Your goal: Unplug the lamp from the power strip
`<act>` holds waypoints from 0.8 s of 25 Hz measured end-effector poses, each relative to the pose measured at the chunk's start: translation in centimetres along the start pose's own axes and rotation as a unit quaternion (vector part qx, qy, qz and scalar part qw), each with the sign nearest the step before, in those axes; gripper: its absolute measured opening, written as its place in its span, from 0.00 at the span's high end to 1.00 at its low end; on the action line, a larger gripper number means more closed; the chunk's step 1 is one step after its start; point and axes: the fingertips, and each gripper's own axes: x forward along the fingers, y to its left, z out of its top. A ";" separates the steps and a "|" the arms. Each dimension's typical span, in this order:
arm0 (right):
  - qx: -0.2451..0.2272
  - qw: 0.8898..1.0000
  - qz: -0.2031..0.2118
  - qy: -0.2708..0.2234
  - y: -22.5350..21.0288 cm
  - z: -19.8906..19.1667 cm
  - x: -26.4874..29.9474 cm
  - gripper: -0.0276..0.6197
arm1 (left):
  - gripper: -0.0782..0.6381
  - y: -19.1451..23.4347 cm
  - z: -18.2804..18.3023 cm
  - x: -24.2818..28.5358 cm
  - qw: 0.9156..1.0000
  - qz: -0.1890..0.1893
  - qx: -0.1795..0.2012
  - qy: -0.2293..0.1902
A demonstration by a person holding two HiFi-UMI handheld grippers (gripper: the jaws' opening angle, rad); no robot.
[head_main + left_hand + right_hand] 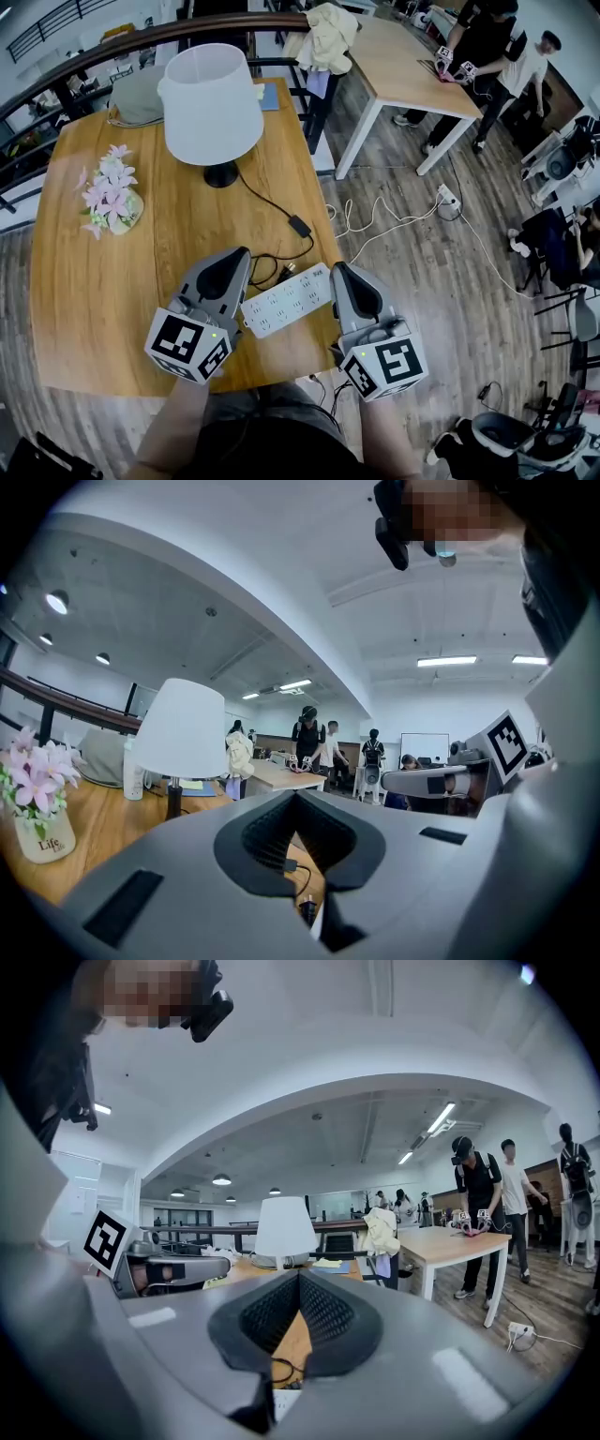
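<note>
Note the left claw held low at the table, jaws pressed together with nothing between them. Read this as a staging pose: closed, empty, parked at the left end of the power strip. Locate the lamp well ahead of this claw and slightly to its left, with the cord trailing back toward both claws. Find the power strip just right of the left claw's tip, lying across the gap between the two claws, presumably so that one claw can brace it while the other pulls. Find the plug at the strip's far edge, apparently seated, just ahead and right of the left claw and just ahead and left of the right claw. Note the right claw likewise shut and empty, beside the strip's right end. Judge the plug not yet gripped; expect one claw to open before any pull.
</note>
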 end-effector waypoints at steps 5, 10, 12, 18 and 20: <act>-0.004 1.000 0.006 -0.016 0.8 1.3 -0.1 0.94 | 0.90 0.6 1.4 -0.9 1.000 0.010 0.006 -0.013; -0.005 1.000 0.010 -0.026 1.5 2.1 -0.2 0.94 | 0.90 1.3 2.9 -1.8 0.999 0.021 0.007 -0.027; -0.002 0.999 0.012 -0.031 1.7 2.4 -0.2 0.94 | 0.90 1.5 3.4 -2.2 0.999 0.023 0.008 -0.033; -0.002 0.999 0.014 -0.040 2.3 3.3 -0.2 0.94 | 0.90 1.5 4.7 -2.8 0.999 0.024 0.011 -0.047; -0.003 0.999 0.014 -0.042 2.5 3.6 -0.2 0.94 | 0.90 1.5 5.0 -2.9 0.998 0.023 0.011 -0.051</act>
